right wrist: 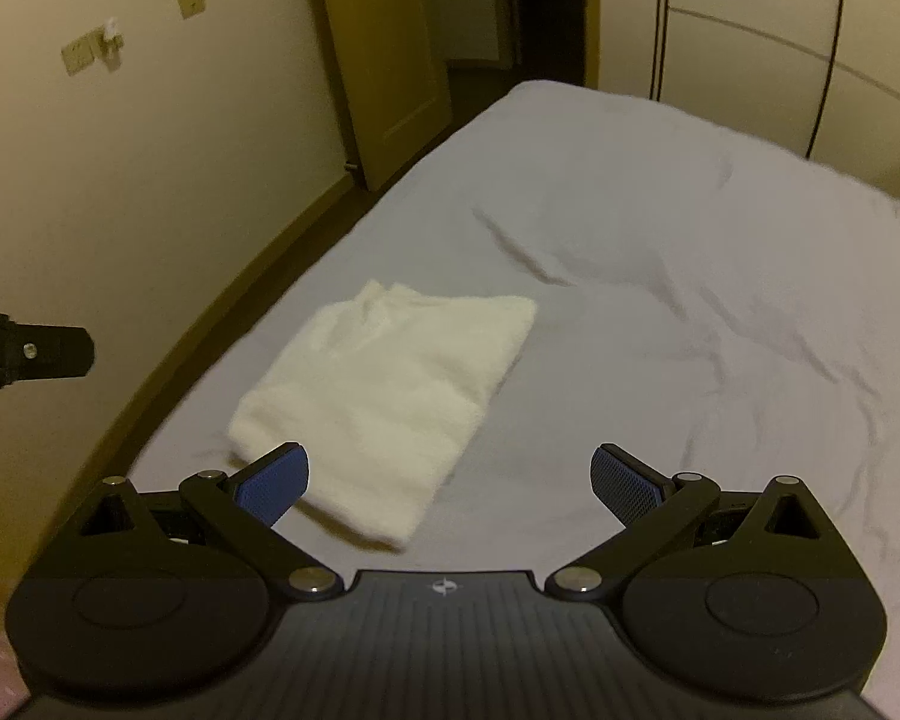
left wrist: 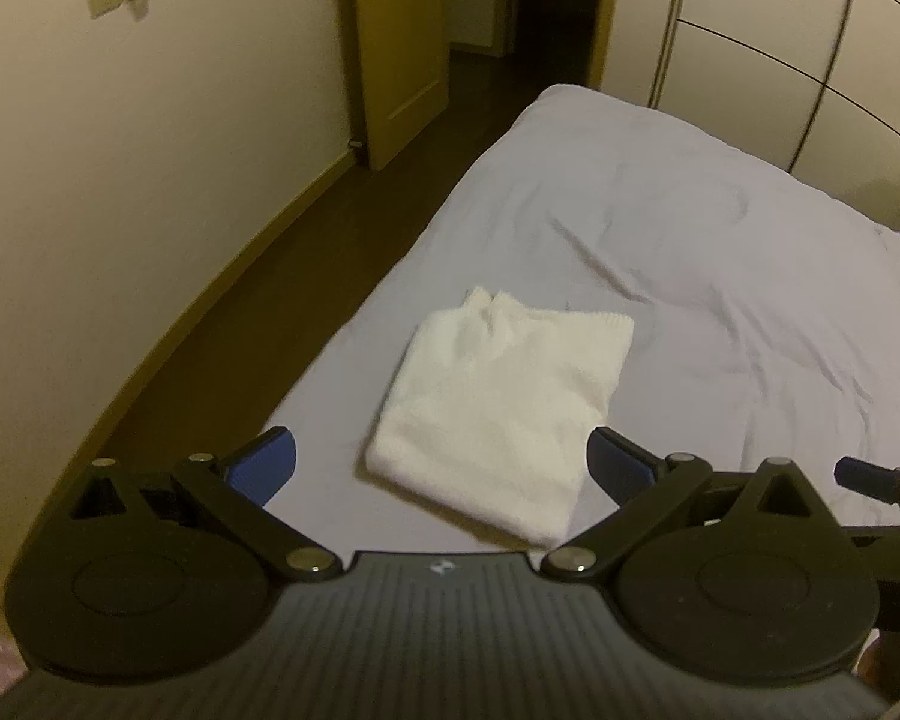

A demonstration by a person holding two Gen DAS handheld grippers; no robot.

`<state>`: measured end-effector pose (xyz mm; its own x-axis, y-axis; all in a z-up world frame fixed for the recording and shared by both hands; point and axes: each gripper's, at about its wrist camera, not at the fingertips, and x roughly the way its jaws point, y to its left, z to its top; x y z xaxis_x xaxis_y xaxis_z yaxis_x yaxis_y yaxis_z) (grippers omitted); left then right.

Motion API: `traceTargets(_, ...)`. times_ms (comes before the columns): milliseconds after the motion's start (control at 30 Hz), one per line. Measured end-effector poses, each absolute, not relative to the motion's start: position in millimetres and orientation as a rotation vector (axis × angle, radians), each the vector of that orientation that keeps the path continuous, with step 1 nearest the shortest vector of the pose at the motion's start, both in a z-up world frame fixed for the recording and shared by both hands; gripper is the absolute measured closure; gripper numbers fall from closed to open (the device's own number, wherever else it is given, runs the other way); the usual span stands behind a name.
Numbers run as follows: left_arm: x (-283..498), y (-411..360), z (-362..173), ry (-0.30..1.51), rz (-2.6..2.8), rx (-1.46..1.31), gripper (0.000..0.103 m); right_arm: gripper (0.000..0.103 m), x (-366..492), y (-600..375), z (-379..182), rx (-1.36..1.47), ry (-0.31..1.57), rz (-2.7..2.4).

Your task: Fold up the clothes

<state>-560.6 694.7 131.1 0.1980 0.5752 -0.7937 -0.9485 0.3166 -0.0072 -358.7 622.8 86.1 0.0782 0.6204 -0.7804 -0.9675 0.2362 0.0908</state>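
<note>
A white knitted sweater (left wrist: 498, 414) lies folded into a neat rectangle on the pale bed sheet (left wrist: 720, 276), near the bed's left edge. My left gripper (left wrist: 444, 462) hangs above its near end, jaws wide open, nothing between the blue pads (left wrist: 264, 462). In the right wrist view the same sweater (right wrist: 384, 396) sits left of centre. My right gripper (right wrist: 450, 480) is open and empty above the sheet, its left pad (right wrist: 273, 483) over the sweater's near corner. Neither gripper touches the cloth.
The bed (right wrist: 690, 300) fills the right and middle, its sheet wrinkled. A dark floor strip (left wrist: 258, 276) runs along the cream wall on the left. A wooden door (left wrist: 396, 54) stands open at the back; wardrobe doors (left wrist: 780, 30) rise behind the bed.
</note>
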Motion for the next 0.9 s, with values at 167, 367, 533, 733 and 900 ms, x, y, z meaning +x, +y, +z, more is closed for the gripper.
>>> traceTargets(167, -558, 667, 125, 0.775, 1.218, -0.597, 0.001, 0.000, -358, 614, 78, -0.637, 0.695, 1.225)
traceTargets(367, -551, 639, 120, 0.767, 1.273, -0.618, 0.001, 0.000, -340, 599, 72, -0.634, 0.762, 1.281)
traceTargets(533, -537, 617, 109, 0.783, 1.279, -0.653, 0.001, 0.000, -321, 587, 67, -0.642, 0.805, 1.317)
traceTargets(733, -523, 595, 91, 0.836, 1.280, -0.695, 0.001, 0.000, -311, 573, 55, -0.694, 0.825, 1.357)
traceTargets(900, -519, 584, 77, 0.852, 1.310, -0.733, 0.001, 0.000, -308, 566, 46, -0.733, 0.838, 1.385)
